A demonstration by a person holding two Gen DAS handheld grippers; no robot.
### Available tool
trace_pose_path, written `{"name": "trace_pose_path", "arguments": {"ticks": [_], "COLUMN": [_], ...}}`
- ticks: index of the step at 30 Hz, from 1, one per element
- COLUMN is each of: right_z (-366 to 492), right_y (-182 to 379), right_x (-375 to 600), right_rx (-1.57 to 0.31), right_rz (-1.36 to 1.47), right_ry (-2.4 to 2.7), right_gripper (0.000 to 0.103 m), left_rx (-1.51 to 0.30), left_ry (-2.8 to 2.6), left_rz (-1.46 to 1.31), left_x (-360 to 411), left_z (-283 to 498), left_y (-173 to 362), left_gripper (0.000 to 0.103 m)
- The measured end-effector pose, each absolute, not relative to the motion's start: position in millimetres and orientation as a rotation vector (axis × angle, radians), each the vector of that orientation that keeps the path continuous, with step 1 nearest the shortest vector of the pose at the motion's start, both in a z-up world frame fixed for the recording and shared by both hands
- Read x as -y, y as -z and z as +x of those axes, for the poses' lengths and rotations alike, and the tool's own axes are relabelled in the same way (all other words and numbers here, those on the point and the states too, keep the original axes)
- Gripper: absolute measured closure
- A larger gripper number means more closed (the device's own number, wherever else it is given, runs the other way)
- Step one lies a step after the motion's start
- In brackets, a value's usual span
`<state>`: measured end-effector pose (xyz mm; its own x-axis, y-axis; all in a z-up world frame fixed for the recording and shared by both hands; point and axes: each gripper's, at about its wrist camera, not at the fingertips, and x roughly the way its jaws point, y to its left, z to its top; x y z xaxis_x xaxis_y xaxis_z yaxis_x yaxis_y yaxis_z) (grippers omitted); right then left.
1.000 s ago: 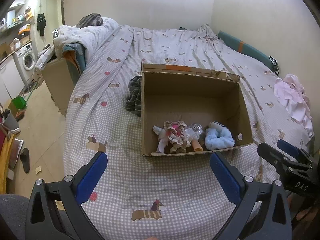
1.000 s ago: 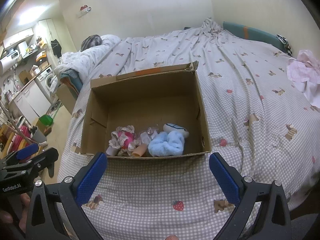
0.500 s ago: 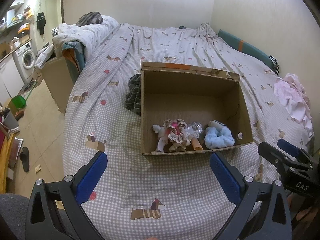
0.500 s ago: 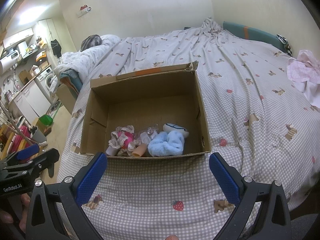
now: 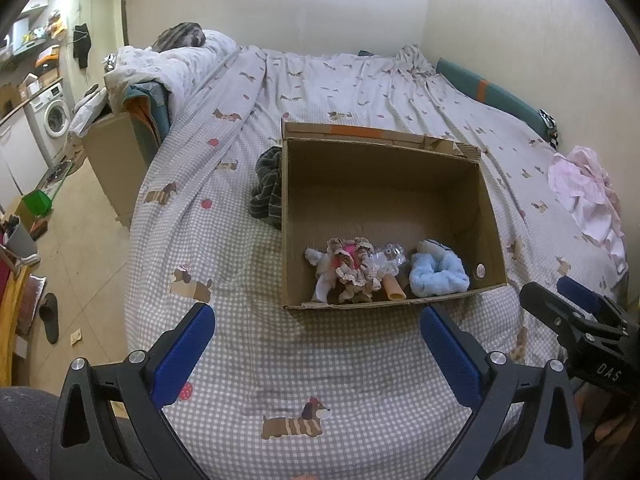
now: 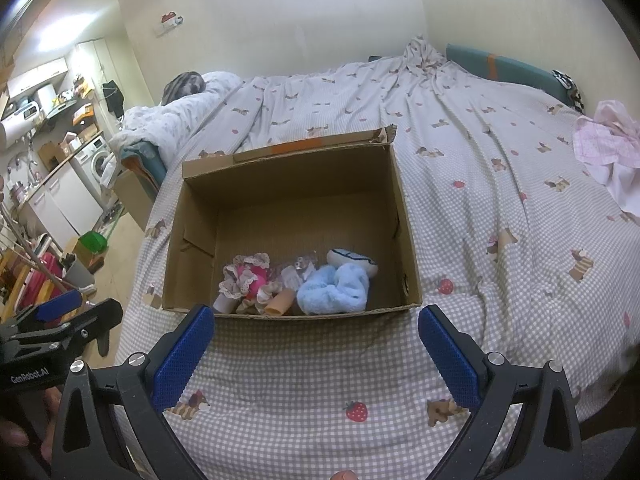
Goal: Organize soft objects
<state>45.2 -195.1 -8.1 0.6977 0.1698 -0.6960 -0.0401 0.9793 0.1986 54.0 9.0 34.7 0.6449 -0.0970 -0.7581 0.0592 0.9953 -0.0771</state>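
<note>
Bedspread [image 5: 320,380] carries the cardboard box [image 5: 384,216], soft toys [image 5: 384,272] gathered inside for tidiness, while left gripper [image 5: 316,344] and right gripper [image 6: 316,344] hover spread, empty.

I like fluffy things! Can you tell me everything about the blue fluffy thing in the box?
The blue fluffy thing looks like soft, light blue plush, bunched in a lump. It lies on the floor of the cardboard box, close to the near wall, towards the right side. A white rounded piece with dark stripes pokes out behind it. On its left, it touches a heap of frilly doll things. Nothing is holding it.
</note>
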Motion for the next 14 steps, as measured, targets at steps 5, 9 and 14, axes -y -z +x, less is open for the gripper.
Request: {"name": "trace_pose_path", "arguments": {"ticks": [5,9,14], "right_z": [45.2,45.1,45.1], "right_y": [7.9,7.9,7.8], "right_x": [195.4,195.3,195.1], "right_rx": [-0.79,-0.791,-0.791], "right_rz": [0.173,0.172,0.173], "right_ry": [-0.119,-0.118,-0.119], "right_gripper": [0.0,0.0,0.0], "left_rx": [-0.866,-0.863,-0.864], "left_ry": [0.087,0.086,0.086], "left_rz": [-0.048,-0.045,-0.045], "left_x": [-9.0,-8.8,-8.5], "left_z": [54.0,53.8,54.4], "left_y": [-34.7,-34.6,-35.2], "left_gripper": [0.001,0.001,0.001]}}
